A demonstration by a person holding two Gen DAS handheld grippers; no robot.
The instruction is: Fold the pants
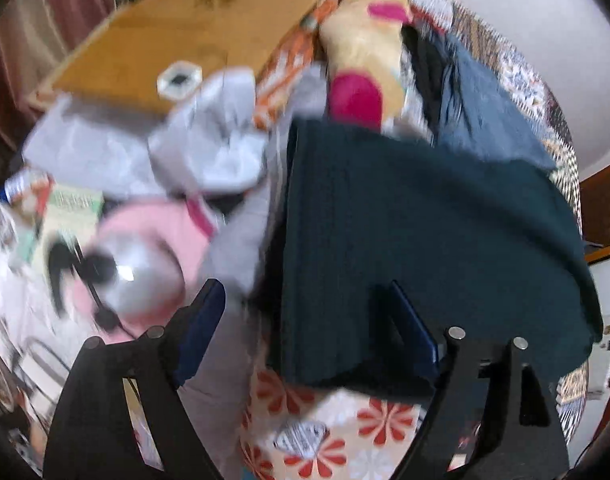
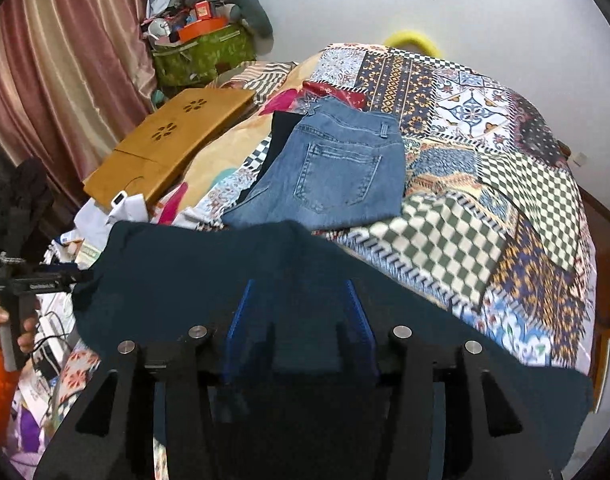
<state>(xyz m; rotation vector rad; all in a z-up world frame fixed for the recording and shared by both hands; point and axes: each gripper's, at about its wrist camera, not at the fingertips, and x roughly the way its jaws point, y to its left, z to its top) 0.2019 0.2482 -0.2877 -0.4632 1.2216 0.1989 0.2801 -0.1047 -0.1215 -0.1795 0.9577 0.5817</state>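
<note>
Our left hand-held gripper [image 1: 305,312] stands wide, its fingers clear of the cloth: one blue pad over the dark teal pants [image 1: 425,220], the other off their left edge. Our right hand-held gripper [image 2: 301,308] is at a middling width with the teal cloth lying between its blue fingers [image 2: 241,312]; we cannot tell whether the pads press on it. We see the pants folded on the bed, on the patchwork bedspread [image 2: 485,184]. Just beyond them lie folded blue jeans [image 2: 337,172]. Further left a wooden lap tray [image 2: 173,140] rests on the bed, near crumpled white clothes [image 1: 209,140] and a pink garment [image 1: 153,232]. A pink curtain [image 2: 65,80] hangs at the far left.
</note>
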